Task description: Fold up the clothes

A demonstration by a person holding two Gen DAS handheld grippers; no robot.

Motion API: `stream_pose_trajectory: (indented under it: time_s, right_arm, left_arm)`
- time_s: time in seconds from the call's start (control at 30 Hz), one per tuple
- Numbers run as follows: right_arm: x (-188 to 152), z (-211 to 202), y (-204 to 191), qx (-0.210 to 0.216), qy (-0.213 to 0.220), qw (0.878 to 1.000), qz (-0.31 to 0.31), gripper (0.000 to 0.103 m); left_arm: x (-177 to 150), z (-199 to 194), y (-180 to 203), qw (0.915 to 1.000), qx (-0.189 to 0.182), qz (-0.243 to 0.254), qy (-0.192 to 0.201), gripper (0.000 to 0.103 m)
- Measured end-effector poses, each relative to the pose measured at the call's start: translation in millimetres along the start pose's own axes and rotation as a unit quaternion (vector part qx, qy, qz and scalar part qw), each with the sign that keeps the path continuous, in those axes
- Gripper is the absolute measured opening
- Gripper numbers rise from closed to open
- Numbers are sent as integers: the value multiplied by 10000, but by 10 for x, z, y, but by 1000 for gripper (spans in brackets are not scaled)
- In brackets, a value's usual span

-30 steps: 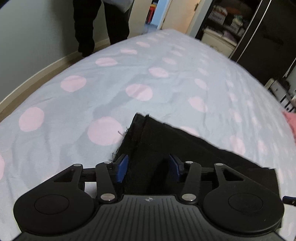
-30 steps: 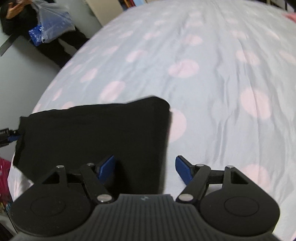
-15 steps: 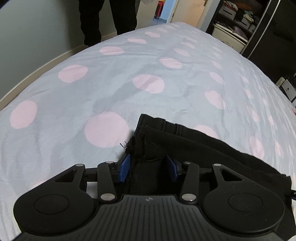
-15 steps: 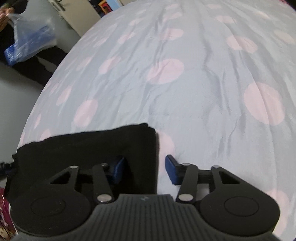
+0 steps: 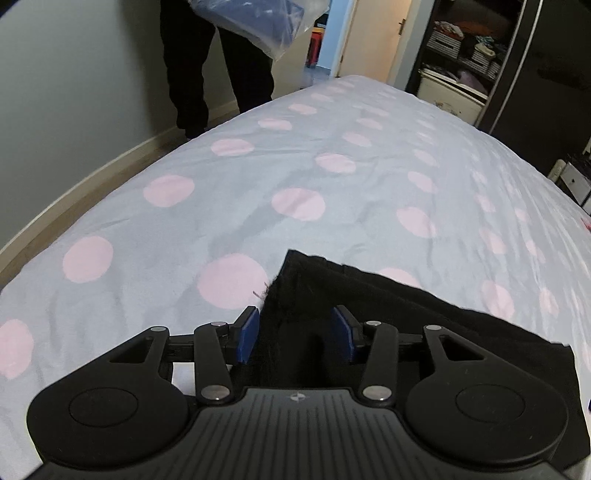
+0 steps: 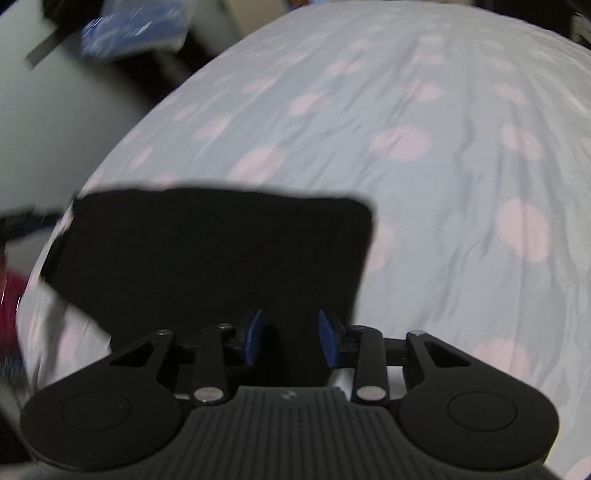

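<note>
Now | plastic bag (image 5: pixel 258 26): blue contents | wardrobe shelves (image 5: pixel 461 48): stacked clothes

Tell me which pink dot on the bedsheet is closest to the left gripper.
The large pink dot just left of the black garment's frayed corner, directly ahead of the left gripper. Every other dot lies farther up or off to the side.

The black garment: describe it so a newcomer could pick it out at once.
A pale blue bedsheet with pink dots covers the bed. At its near edge lies the black garment, between the fingers of both the left gripper and right gripper. It is the sheet's only dark, unpatterned cloth.
</note>
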State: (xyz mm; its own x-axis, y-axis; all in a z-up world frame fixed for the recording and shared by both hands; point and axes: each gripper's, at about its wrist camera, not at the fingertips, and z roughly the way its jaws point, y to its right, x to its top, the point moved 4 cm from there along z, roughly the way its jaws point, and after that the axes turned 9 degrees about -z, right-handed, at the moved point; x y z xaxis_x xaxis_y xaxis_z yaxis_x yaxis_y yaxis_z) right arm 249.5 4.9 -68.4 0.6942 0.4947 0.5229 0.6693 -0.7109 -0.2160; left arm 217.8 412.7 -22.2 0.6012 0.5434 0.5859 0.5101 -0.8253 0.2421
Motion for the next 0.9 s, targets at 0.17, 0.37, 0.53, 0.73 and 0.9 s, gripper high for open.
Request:
stream_pose_trajectory:
  time_s: [0.17, 0.37, 0.53, 0.73, 0.9]
  right_arm:
    - [-238, 104, -40, -225, -373, 9986, -285, 40]
    - [-312, -2, 38, -129, -408, 9989, 178, 40]
    - [-310, -179, 193, -274, -365, 9981, 405, 46]
    - [-399, -343, 334, -530, -563, 9970, 101, 60]
    - [-521, -425, 346, -676, -744, 9929, -640, 64]
  left_arm:
    - [-149, -179, 245, 9996, -92, 141, -233, 42]
    - [-495, -307, 796, 9953, -349, 394, -808, 42]
    - [-779, -386, 1414, 9878, -660, 577, -1290, 42]
    - [-1244, -428, 2178, 9768, -573, 1415, -1505, 43]
    - [-1666, -398, 2631, 9676, -656, 1734, -1714, 47]
